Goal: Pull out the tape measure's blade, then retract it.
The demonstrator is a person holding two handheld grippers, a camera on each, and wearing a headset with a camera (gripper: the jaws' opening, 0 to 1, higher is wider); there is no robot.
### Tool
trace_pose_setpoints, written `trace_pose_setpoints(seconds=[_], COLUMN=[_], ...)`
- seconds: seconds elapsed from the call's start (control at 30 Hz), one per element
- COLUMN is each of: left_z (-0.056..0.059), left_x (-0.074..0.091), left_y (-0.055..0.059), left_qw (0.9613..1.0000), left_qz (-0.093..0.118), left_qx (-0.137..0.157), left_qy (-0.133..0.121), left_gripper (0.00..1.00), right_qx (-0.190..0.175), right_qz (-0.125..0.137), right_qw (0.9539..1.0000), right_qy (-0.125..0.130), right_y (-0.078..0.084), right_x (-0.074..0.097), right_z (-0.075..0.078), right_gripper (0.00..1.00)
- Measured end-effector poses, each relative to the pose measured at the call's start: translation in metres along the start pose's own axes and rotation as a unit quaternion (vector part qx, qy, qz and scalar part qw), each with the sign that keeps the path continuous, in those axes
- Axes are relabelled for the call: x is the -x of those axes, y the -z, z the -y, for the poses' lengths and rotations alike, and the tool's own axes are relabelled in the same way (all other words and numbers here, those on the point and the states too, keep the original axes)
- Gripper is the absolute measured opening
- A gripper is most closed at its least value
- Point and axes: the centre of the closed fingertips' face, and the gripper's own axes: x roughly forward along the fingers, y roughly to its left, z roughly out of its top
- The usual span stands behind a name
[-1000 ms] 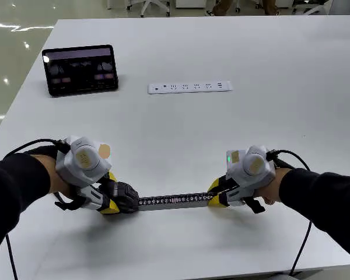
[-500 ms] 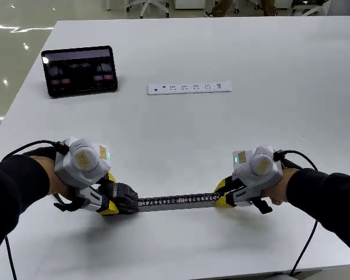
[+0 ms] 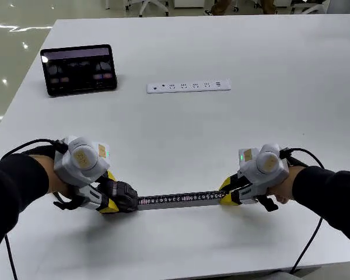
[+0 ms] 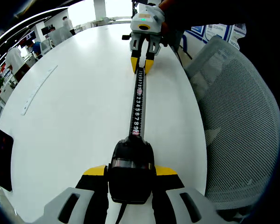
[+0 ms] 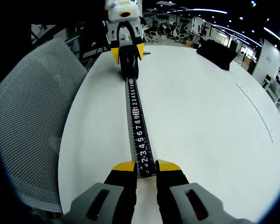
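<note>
Left gripper (image 3: 112, 197) is clamped on the case (image 3: 124, 196), which sits on the table (image 3: 192, 134) at the near left. That's my anchor (if the case slides, pulling gets me nothing). In the left gripper view the case fills the gap between my jaws, squeezed from both sides, with its mouth facing right along the table.

Right gripper (image 3: 227, 191) is over at the near right, pinched narrow on the free end of the blade (image 3: 178, 200). In the right gripper view the low numbers run in between the yellow tips. I'd guess the end hook is in there too, but the tips hide it.

The blade lies flat, numbers up, in a straight line between the two grippers along the near edge. I'm holding both ends low on the surface, I'd say, so the blade neither twists nor buckles.

By my reckoning the pull-out is well along and the retraction hasn't begun. The worry is letting the tip go, which would make it whip back. Walking it in leftwards looks safer.

Tablet (image 3: 79, 69) and power strip (image 3: 188, 86) sit far off, well clear.
</note>
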Motion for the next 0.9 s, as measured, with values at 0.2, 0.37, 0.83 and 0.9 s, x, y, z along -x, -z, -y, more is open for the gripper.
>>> trace_pose_setpoints(seconds=[0.2,0.37,0.83,0.9], left_z=[0.000,0.000,0.001,0.002], left_x=[0.000,0.000,0.001,0.001], left_y=[0.000,0.000,0.000,0.000], left_qw=[1.0000,1.0000,1.0000,1.0000], left_qz=[0.001,0.002,0.003,0.004], left_qx=[0.001,0.002,0.004,0.004], left_qy=[-0.001,-0.002,-0.004,-0.004], left_gripper=[0.32,0.32,0.32,0.32], right_qx=[-0.002,0.001,-0.007,-0.008], right_qz=[0.000,-0.005,-0.008,-0.009], right_qw=[1.0000,1.0000,0.9999,0.9999], right_qy=[0.001,0.001,0.003,0.003], right_y=[0.002,0.005,0.013,0.014], right_x=[0.002,0.004,0.010,0.010], right_z=[0.000,0.002,0.004,0.004], right_gripper=[0.10,0.10,0.11,0.11])
